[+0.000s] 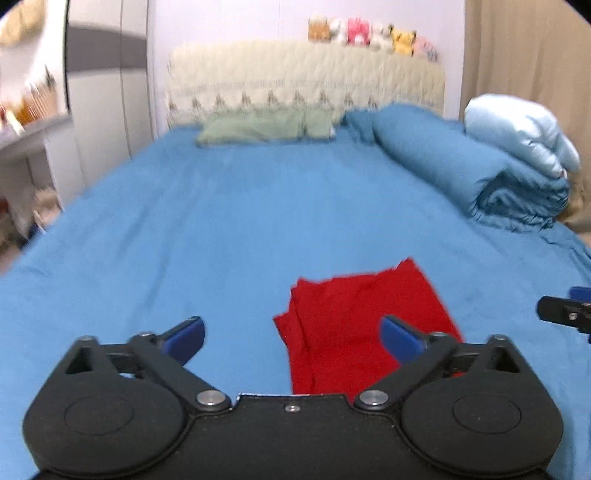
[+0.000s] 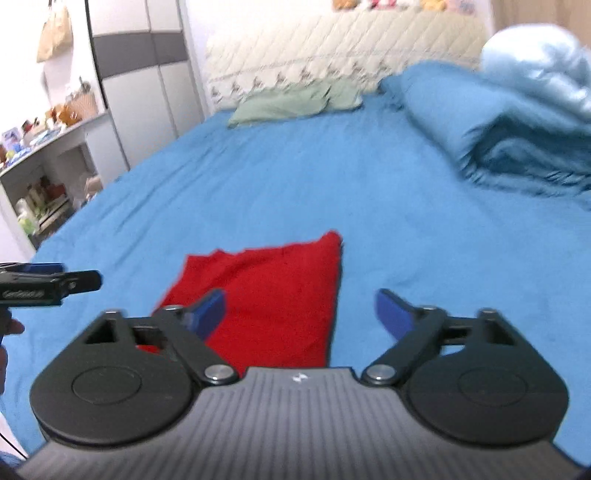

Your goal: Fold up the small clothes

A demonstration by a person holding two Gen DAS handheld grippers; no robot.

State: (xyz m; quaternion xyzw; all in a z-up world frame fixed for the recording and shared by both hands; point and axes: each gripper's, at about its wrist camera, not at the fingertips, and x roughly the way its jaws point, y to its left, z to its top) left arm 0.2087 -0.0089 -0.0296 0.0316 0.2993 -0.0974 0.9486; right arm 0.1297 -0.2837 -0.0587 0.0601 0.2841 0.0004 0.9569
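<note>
Nearest: my left gripper (image 1: 291,338), jaws spread wide, nothing between them. The blue pads hang over the bed sheet (image 1: 221,229); the right-hand pad sits in front of the red garment (image 1: 365,325) in this view, but I cannot tell whether it touches the cloth.

My right gripper (image 2: 299,314), jaws likewise spread and empty, is above the garment's near right portion. From that wrist view the garment (image 2: 273,295) lies between and just beyond the pads.

Garment: small, red, lying flat on the bed near its foot, already in several layers. Stacked edges show along its left side in the left wrist view; a loose corner pokes up at the far right. Judgement: light, soft, limp cloth, not fragile, no stiffness to hold a shape once lifted. The layers will likely slide on each other if I pinch only the top one. Best hold looks like the near corners, one per gripper, jaws closing through all layers at the edge. The sheet beneath is soft too, so there is a risk of catching it along with the cloth.

Further off: rolled blue duvet (image 1: 480,173) well to the right, green pillow (image 1: 266,127) at the headboard (image 1: 306,77), plush toys (image 1: 373,35) on top.
</note>
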